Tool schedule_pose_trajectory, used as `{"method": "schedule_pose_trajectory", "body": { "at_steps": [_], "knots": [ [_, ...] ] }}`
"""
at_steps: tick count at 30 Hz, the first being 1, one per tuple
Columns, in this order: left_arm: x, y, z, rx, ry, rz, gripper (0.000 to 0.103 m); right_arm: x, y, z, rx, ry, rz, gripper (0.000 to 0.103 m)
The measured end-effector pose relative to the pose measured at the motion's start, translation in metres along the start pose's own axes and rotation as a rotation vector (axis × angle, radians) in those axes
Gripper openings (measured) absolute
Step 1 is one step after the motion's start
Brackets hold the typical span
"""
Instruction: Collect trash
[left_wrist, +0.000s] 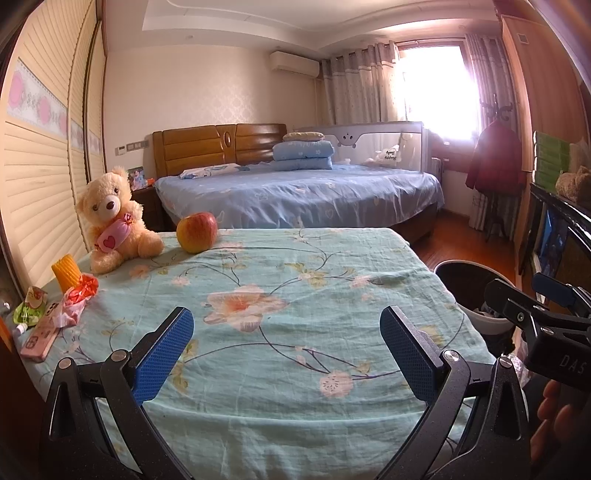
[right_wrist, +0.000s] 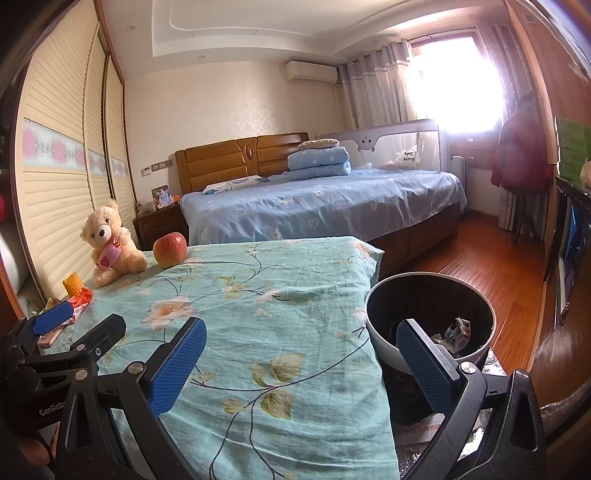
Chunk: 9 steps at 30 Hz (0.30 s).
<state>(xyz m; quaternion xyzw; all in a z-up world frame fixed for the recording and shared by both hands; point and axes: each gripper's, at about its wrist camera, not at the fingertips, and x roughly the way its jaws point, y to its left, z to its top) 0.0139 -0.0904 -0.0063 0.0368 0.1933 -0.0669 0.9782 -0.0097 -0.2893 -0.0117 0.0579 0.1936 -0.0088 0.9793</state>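
While hovering low over the floral-clothed desk (left_wrist: 295, 280), left gripper (left_wrist: 286, 317) and right gripper (right_wrist: 301, 326) with blue-padded fingers spread wide, holding nothing. Remaining trash bunched at the desk's far-left edge: crumpled red-and-pink wrapper (left_wrist: 75, 301), touching a green spouted drink pouch (left_wrist: 29, 308) and lying partly on a pink phone (left_wrist: 38, 339). Just behind, a yellow ribbed object (left_wrist: 66, 273); farther back, teddy bear (left_wrist: 110, 218) and apple (left_wrist: 196, 232), probably not trash. Off the desk's right side, a white-rimmed trash bin (right_wrist: 428, 275) with crumpled paper (right_wrist: 456, 332) already inside.

Likely next step: picking up the wrapper with the left gripper, the nearer of the two. Swing left, come down from above, and close on the wrapper's raised, bunched top, not its flat edge. Keep the fingers off the phone beneath and clear of the yellow object behind. Lift straight up before crossing the desk, to avoid dragging the cloth. Open only once well over the bin's mouth.

Legible writing: "DAS" on the right gripper's body in the left wrist view; "GenRob", cut off, on the left gripper's body in the right wrist view. Lettering on the bed rail too small to read; pouch print unreadable.
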Motion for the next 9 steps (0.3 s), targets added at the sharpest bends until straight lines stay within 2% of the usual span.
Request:
{"method": "schedule_pose_trajectory", "body": {
  "at_steps": [9],
  "knots": [
    [0.005,0.004,0.0001,-0.014,0.017,-0.012,0.103,0.0026,0.0008,0.0011,0.0,0.008,0.006,0.103]
  ]
}}
